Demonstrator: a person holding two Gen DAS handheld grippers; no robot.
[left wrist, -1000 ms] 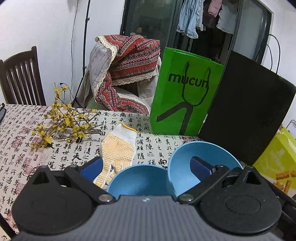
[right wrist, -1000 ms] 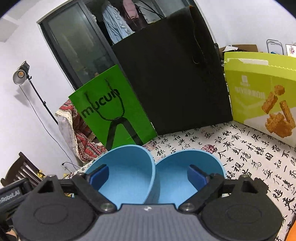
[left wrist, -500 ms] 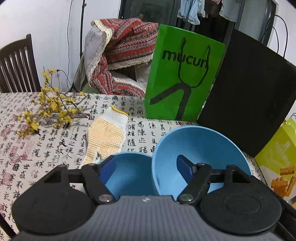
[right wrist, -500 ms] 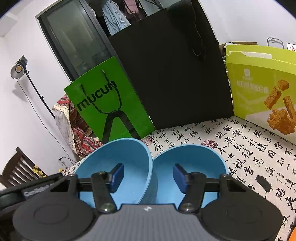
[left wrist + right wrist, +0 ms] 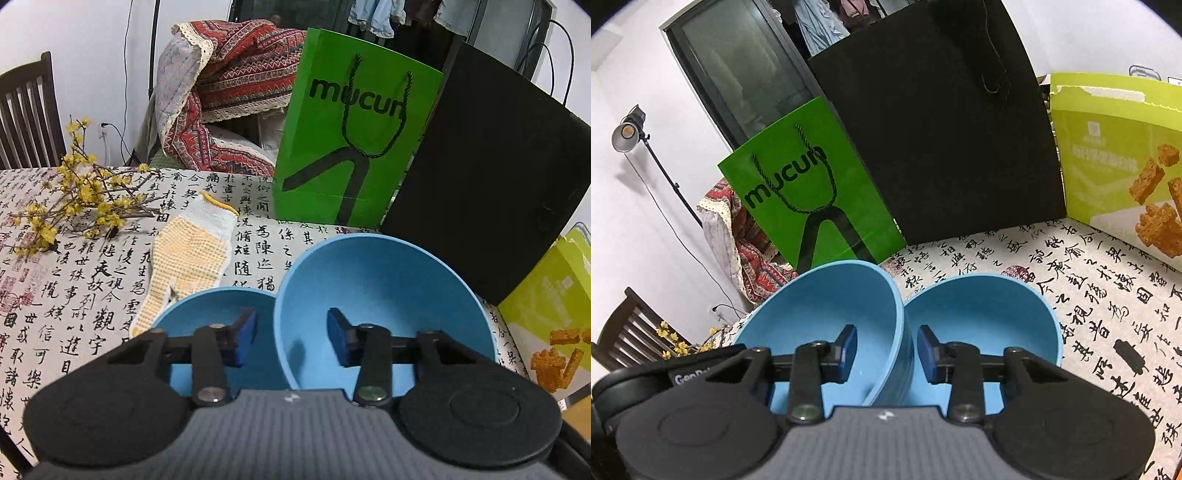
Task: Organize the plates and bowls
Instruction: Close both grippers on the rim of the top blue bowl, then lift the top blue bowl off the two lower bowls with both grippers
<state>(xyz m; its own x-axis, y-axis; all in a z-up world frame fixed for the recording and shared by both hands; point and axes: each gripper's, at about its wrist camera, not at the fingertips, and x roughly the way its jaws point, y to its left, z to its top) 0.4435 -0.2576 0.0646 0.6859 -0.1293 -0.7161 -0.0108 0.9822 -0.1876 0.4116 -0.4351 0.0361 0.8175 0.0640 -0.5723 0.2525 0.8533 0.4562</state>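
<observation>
Blue bowls stand side by side on the calligraphy-print tablecloth. In the left wrist view a low bowl (image 5: pixel 207 314) sits left of a bigger-looking, tilted bowl (image 5: pixel 384 280). My left gripper (image 5: pixel 291 341) is open but narrow. It straddles the tilted bowl's left wall, one pad inside each bowl, with a gap on both sides. In the right wrist view the tilted bowl (image 5: pixel 820 310) leans against another bowl (image 5: pixel 990 314). My right gripper (image 5: pixel 886 350) is likewise open and narrow astride the tilted bowl's right wall.
A green "mucun" bag (image 5: pixel 354 147), a black bag (image 5: pixel 491 177) and a yellow-green snack box (image 5: pixel 1119 162) stand along the table's back. A dotted work glove (image 5: pixel 192 254) and yellow flower twigs (image 5: pixel 74 199) lie to the left. A chair (image 5: pixel 26 118) stands beyond.
Both grippers' jaws have narrowed steadily from wide open around the bowl walls. Both cameras have moved slightly forward and upward over the bowls.
</observation>
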